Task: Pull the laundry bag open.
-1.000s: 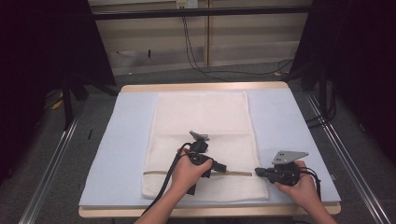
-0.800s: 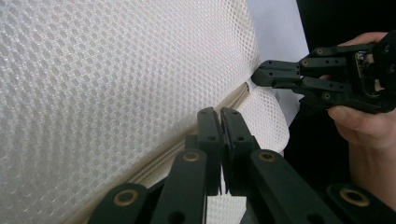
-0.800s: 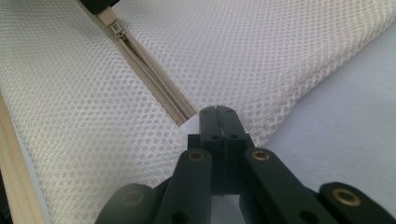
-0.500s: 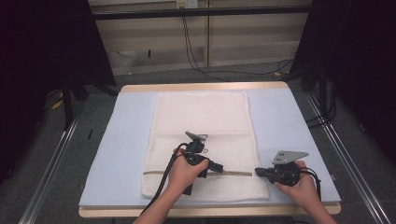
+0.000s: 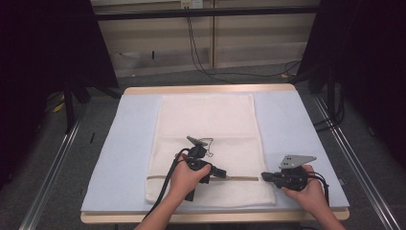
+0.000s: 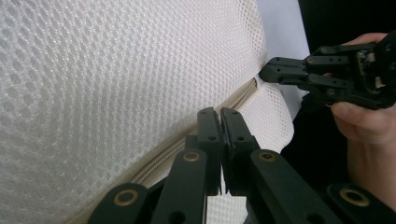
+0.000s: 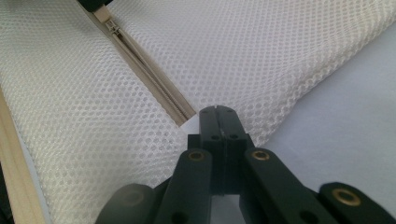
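White mesh zippered laundry bag point(image 5: 207, 143) lies flat on the pale blue table mat point(image 5: 297, 129), both tongs at its near zipper line.

Left gripper point(image 6: 219, 116) sits jaws together over the beige zipper point(image 7: 144, 70); right gripper point(image 7: 218, 114), jaws together, presses the mesh beside the zipper's end.

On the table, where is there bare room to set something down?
The pale blue mat lies bare left of the white mesh bag, between the bag and the table's left edge. A like strip is bare right of the bag, ahead of the right gripper. The near middle is crowded: both hands work at the bag's zipper, with the left gripper on it.
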